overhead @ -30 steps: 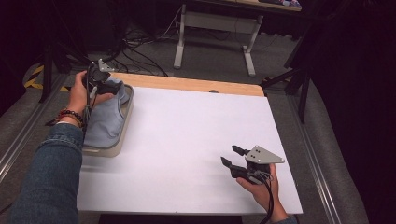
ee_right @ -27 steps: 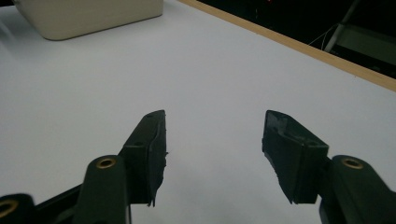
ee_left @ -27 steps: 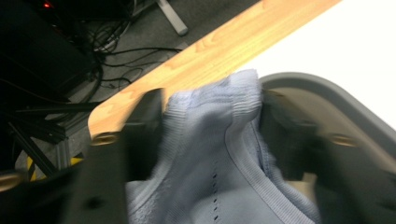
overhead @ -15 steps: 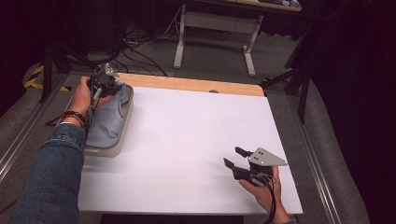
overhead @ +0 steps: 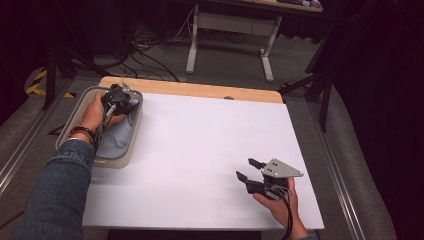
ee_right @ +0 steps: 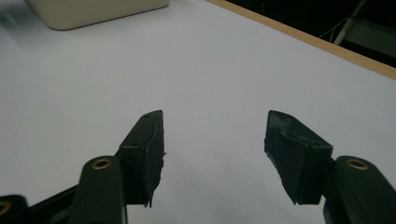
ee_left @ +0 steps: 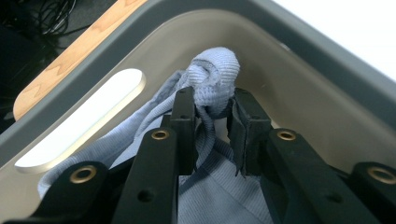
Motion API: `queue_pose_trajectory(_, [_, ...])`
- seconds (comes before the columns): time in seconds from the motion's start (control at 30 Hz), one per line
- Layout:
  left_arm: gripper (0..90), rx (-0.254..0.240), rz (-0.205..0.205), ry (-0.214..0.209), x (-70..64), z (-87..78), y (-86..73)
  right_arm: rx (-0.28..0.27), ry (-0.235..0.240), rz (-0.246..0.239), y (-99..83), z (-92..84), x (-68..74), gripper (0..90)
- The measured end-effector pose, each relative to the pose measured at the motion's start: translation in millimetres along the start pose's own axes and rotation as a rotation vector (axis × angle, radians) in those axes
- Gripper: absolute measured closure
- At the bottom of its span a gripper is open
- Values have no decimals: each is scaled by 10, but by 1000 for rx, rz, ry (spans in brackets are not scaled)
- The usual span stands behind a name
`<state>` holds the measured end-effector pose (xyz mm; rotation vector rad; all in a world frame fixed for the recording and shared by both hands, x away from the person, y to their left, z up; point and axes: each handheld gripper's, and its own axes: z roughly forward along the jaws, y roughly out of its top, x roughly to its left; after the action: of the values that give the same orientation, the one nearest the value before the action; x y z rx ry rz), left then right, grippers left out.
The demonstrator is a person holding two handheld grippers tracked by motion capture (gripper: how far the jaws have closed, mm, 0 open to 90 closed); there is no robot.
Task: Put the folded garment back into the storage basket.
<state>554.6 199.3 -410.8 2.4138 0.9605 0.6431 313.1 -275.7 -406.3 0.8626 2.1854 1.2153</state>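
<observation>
A blue-grey knitted cloth lies in a grey bin at the table's left edge. My left gripper reaches down into the far end of that bin. In the left gripper view its pads pinch a bunched fold of the cloth just above the bin's inner wall. Its jaws closed on the fold and have just been opening slightly, with the cloth still between them. My right gripper rests low over the white tabletop near the front right, open, nothing between its fingers.
The white sheet covers most of the table, with a wooden strip along the far edge. A corner of the bin appears far off in the right gripper view. Desk legs and cables stand on the floor beyond the table.
My left hand has sunk into the bin and its jaws have closed on the cloth, which was heaped higher before and now lies lower. The right gripper has stayed put.
</observation>
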Motion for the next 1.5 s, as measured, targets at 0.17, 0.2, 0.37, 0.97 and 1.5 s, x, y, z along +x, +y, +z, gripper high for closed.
queue_pose_trajectory(0.17, [690,-4,-3,5,-18,16,-5,3,0,-4,-1,16,-3,371])
queue_pose_trajectory(0.2, [685,-17,-13,7,-11,-2,-7,5,-1,-4,-2,17,-4,370])
queue_pose_trajectory(0.37, [610,-73,-31,31,-3,-87,-6,-3,-1,-4,7,8,0,360])
queue_pose_trajectory(0.97, [257,-213,-75,122,-35,-569,-75,-35,-11,-15,18,-44,-25,324])
queue_pose_trajectory(1.5, [897,-48,-76,98,54,-478,-363,-36,-17,-43,46,-7,35,296])
